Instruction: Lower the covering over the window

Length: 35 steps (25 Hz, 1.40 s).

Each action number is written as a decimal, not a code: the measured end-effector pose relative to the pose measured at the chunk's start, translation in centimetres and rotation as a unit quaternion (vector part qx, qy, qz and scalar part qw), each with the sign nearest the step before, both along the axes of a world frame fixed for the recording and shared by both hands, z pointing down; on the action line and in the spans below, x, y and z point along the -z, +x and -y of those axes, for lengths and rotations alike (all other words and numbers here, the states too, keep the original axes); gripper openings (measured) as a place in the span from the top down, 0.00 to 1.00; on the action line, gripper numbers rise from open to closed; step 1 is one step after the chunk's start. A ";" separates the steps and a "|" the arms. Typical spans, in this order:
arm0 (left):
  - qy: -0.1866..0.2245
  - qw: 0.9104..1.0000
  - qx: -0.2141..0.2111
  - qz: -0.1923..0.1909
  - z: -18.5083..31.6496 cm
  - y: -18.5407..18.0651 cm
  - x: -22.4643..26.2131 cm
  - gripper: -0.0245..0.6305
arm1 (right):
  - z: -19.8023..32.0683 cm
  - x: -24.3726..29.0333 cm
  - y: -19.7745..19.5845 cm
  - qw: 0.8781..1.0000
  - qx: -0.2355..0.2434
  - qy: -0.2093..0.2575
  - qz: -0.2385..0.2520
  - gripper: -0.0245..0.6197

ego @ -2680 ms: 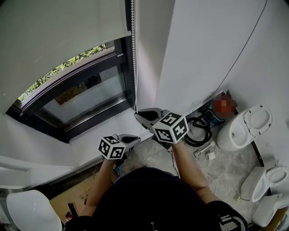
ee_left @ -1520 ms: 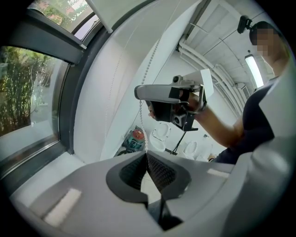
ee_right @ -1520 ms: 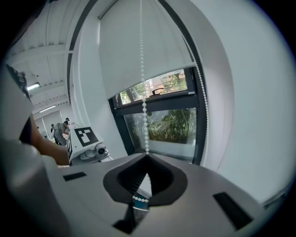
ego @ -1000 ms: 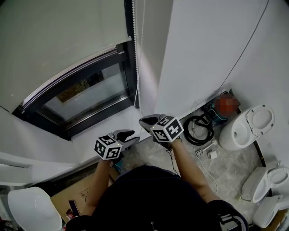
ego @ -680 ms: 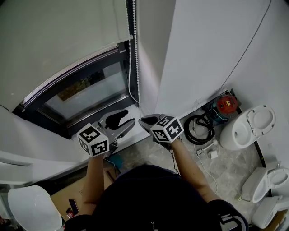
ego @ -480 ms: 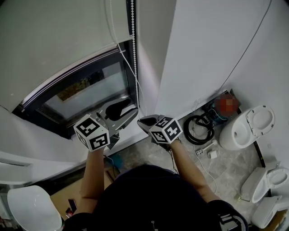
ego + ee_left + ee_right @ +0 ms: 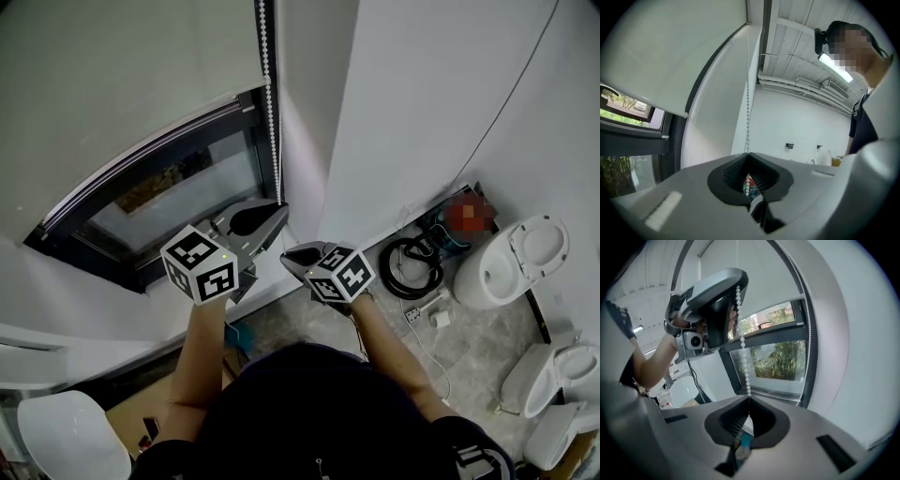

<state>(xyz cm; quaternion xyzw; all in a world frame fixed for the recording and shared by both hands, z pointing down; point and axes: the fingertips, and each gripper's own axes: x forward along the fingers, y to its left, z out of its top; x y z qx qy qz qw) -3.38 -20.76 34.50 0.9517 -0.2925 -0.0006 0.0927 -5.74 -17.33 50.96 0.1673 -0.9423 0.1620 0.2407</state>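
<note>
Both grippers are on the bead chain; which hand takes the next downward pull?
Left, probably. The left gripper has just closed on the bead chain, higher than the right gripper, so it has room to travel down. The right one, clamped lower, should release first.

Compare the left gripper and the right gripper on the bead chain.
The left gripper clamps the bead chain higher; the right gripper clamps it lower. From the right gripper the chain rises only to the left gripper; from the left gripper it runs up beside the blind. The left gripper's jaws have just closed. Both are shut on the chain.
</note>
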 end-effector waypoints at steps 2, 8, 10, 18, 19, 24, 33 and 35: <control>-0.006 1.000 -0.006 0.000 0.0 0.2 -0.3 0.94 | 0.3 -0.3 0.2 1.000 0.002 -0.001 -0.009 0.94; -0.059 0.998 -0.016 0.025 -0.5 0.7 -5.1 0.95 | -0.8 -4.7 0.5 0.997 0.023 -0.027 -0.071 0.94; -0.060 0.998 -0.012 0.025 -0.2 0.5 -5.2 0.94 | -0.7 -4.7 0.4 0.997 0.022 -0.033 -0.063 0.94; -0.074 0.997 -0.010 0.015 -0.1 0.7 -5.9 0.94 | -0.6 -5.1 1.1 0.996 0.027 -0.033 -0.083 0.94; -0.078 0.997 -0.012 0.025 -0.3 0.8 -6.6 0.95 | -0.8 -5.5 1.2 0.995 0.031 -0.032 -0.094 0.94; -0.091 0.996 -0.021 0.004 -0.9 1.2 -7.4 0.95 | -1.4 -6.6 1.5 0.993 0.035 -0.039 -0.105 0.94; -0.100 0.994 -0.013 0.030 -1.4 0.9 -8.8 0.95 | -1.8 -6.8 1.8 0.993 0.032 -0.037 -0.108 0.94; -0.117 0.992 -0.019 0.041 -2.0 1.2 -10.6 0.95 | -2.0 -6.9 1.8 0.993 0.032 -0.038 -0.110 0.94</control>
